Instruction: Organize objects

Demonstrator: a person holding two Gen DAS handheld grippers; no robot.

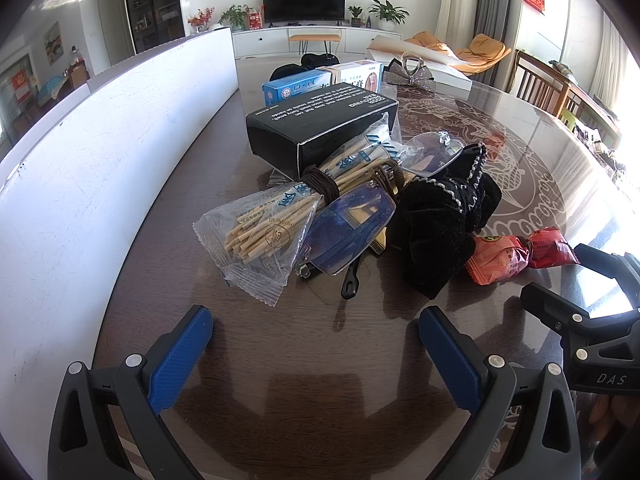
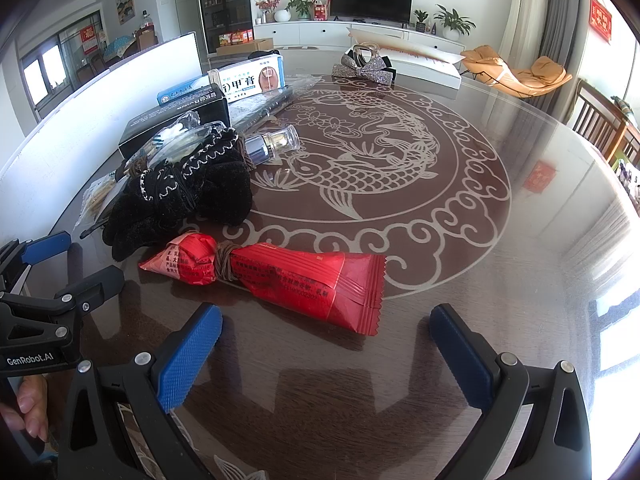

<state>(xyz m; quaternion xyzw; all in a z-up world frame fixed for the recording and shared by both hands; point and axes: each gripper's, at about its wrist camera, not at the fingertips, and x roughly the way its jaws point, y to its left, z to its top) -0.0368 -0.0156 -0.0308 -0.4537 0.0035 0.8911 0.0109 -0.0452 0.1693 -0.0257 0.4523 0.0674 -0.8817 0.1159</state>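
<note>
Left gripper (image 1: 316, 344): jaws spread wide, nothing between them, held low over the dark table (image 1: 320, 400). Right gripper (image 2: 326, 344): jaws likewise spread, nothing between them.

Ahead of the left gripper lies a heap of small items. Nearest is a clear bag of wooden sticks (image 1: 260, 232), bound with a brown elastic band. Touching it on the right is a pair of glasses (image 1: 352, 228) with blue-tinted lenses, resting partly on a black velvet hair bow (image 1: 436, 220) with white stitched trim. Behind these sits a black box (image 1: 316, 128); behind that, a blue box (image 1: 296, 90). A white board (image 1: 100, 168) stands upright along the left edge of the table.

Just ahead of the right gripper lies a red snack packet (image 2: 288, 280), tied with a brown band near one end, just beside the hair bow; contact cannot be told. A small glass bottle (image 2: 272, 144) lies on its side behind the bow. A silver glitter bow (image 2: 362, 68) sits well apart, at the far side.
</note>
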